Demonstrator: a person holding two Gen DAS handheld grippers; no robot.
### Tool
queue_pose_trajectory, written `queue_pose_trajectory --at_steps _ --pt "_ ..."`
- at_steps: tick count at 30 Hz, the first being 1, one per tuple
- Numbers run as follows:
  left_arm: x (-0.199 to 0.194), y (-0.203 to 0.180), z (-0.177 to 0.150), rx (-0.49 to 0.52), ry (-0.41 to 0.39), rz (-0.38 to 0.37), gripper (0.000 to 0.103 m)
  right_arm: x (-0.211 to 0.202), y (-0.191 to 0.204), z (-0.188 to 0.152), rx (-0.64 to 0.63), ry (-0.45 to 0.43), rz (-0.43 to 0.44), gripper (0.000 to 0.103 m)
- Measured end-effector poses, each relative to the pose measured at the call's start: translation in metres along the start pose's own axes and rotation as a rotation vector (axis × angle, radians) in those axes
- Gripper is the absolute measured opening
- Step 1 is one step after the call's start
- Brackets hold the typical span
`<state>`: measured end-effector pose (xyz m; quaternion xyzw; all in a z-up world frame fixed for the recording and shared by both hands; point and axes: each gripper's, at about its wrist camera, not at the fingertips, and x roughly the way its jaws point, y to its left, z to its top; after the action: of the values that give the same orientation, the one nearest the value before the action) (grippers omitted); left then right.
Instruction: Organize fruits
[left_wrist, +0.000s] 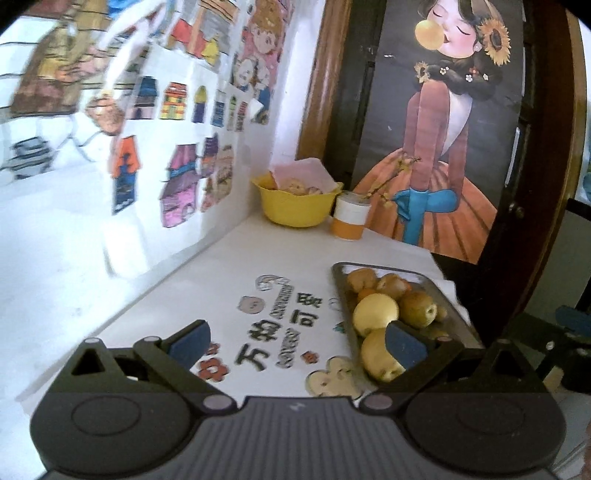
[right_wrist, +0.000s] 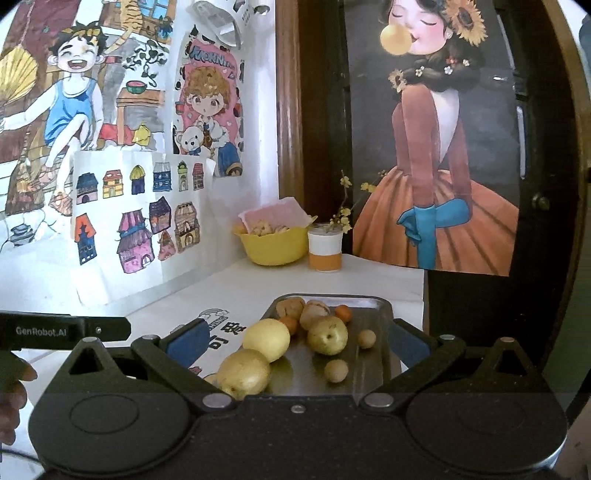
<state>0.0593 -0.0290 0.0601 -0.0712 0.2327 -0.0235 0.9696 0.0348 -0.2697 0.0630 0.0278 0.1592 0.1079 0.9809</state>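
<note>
Both grippers hang over the white tabletop (right_wrist: 236, 288) with their fingers spread wide and nothing between them. The left gripper (left_wrist: 295, 347) hovers above the printed characters on the tabletop, its right finger pad overlapping the near pear in that view. The right gripper (right_wrist: 297, 343) faces the metal tray (right_wrist: 373, 365). On the tray lie three yellow pears (right_wrist: 266, 339), the two on the left touching, with two small round brown fruits (right_wrist: 336, 370) apart at the right and small oranges (right_wrist: 344, 313) and brown fruits at the far end. A yellow bowl (right_wrist: 273, 245) and an orange-and-white cup (right_wrist: 325, 249) stand side by side in the far corner.
</note>
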Motion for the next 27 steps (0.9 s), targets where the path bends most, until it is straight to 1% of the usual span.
queue_pose_trajectory --at_steps 4,6,9,11,13,15,18,22,27 --pt "-0.013 0.014 -0.018 -0.039 -0.007 0.02 0.103 -0.015 0.015 -0.017 0.036 0.01 -0.028 0.102" --pt "-0.018 0.018 -0.028 -0.043 -0.003 0.019 0.103 -0.02 0.02 -0.026 0.057 0.023 -0.023 0.102" --pt "-0.024 0.023 -0.041 -0.034 -0.002 0.041 0.103 -0.029 0.026 -0.039 0.045 0.032 -0.027 0.102" --pt "-0.03 0.026 -0.049 -0.037 -0.016 0.064 0.103 -0.034 0.029 -0.048 0.028 0.02 -0.051 0.102" --pt "-0.034 0.027 -0.057 -0.041 -0.035 0.071 0.103 -0.035 0.032 -0.054 0.019 0.012 -0.066 0.102" --pt "-0.036 0.029 -0.063 -0.038 -0.036 0.082 0.103 -0.035 0.033 -0.058 0.02 0.01 -0.071 0.102" --pt "-0.037 0.033 -0.069 -0.032 -0.037 0.096 0.103 -0.037 0.034 -0.062 0.014 -0.015 -0.082 0.102" --pt "-0.039 0.038 -0.073 -0.052 -0.032 0.104 0.103 -0.038 0.032 -0.067 0.024 -0.032 -0.083 0.102" --pt "-0.04 0.042 -0.078 -0.06 -0.046 0.098 0.103 -0.036 0.03 -0.071 0.034 -0.02 -0.078 0.102"
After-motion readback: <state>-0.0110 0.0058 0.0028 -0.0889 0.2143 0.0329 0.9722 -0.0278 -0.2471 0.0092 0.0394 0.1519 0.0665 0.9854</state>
